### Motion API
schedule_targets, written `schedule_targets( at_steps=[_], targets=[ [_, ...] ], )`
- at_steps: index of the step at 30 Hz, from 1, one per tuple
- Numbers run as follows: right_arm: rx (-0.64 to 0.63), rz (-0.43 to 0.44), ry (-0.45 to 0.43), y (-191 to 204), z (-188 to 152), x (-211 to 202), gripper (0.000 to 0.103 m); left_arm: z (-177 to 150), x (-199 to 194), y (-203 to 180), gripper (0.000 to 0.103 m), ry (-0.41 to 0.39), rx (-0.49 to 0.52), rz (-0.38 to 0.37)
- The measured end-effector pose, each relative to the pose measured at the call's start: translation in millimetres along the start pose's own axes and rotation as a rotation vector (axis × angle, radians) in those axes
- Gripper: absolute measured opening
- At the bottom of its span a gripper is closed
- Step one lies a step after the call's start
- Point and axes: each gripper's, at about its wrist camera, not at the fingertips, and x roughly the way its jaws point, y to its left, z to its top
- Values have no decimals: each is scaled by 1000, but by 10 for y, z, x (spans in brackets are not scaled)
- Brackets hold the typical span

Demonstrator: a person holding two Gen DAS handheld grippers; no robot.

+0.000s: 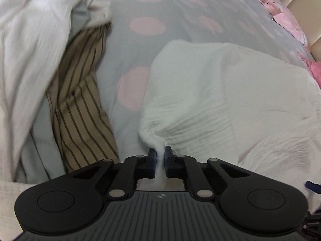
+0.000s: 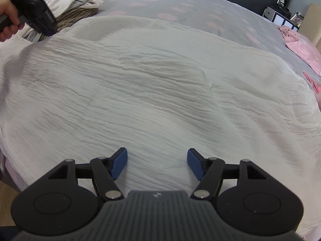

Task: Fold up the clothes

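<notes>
A white crinkled garment (image 2: 152,84) lies spread over the grey bed cover with pink dots (image 1: 140,4). In the left wrist view my left gripper (image 1: 160,156) is shut on a gathered edge of this white garment (image 1: 210,92), the cloth pinched between its blue pads. My right gripper (image 2: 157,161) hovers open just above the near part of the garment, nothing between its blue pads (image 2: 120,160). The left gripper's black body, held by a hand (image 2: 8,18), shows at the upper left of the right wrist view.
A pile of clothes sits at the left: white cloth (image 1: 34,46), a brown striped piece (image 1: 80,100) and grey fabric. Pink clothes (image 2: 301,46) lie at the right edge of the bed. Dark furniture (image 2: 280,14) stands beyond the bed.
</notes>
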Motion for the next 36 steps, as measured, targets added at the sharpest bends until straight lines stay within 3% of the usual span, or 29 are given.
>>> schedule_targets(
  at_steps=[4,10,13,14,17,22,26,30,32,36],
  targets=[
    [0,4,-2,14,-18,-37,69,76,-243,-150,5,-111,50,48],
    [4,2,0,24,-29,-47,69,248,-700,-447,4,-346,196,222],
    [3,3,4,28,-12,-35,69,272,-812,-730,4,-419,306,240],
    [2,4,5,24,-5,-31,69,243,-842,-843,4,-423,347,216],
    [-1,2,4,15,0,-38,69,97,-854,-1232,4,-406,488,150],
    [8,-6,9,-4,4,-36,69,-226,-612,-1664,7,-283,667,16],
    [10,-7,10,-16,9,-42,70,-464,-378,-1826,24,-172,772,-58],
    [15,-9,9,-31,14,-49,70,-652,-332,-1793,35,-116,797,-87],
    [23,-12,7,-50,17,-55,70,-667,-395,-1714,43,-123,770,-100],
    [37,-13,1,-87,29,-68,71,-605,-575,-1467,46,-131,684,-160]
  ],
)
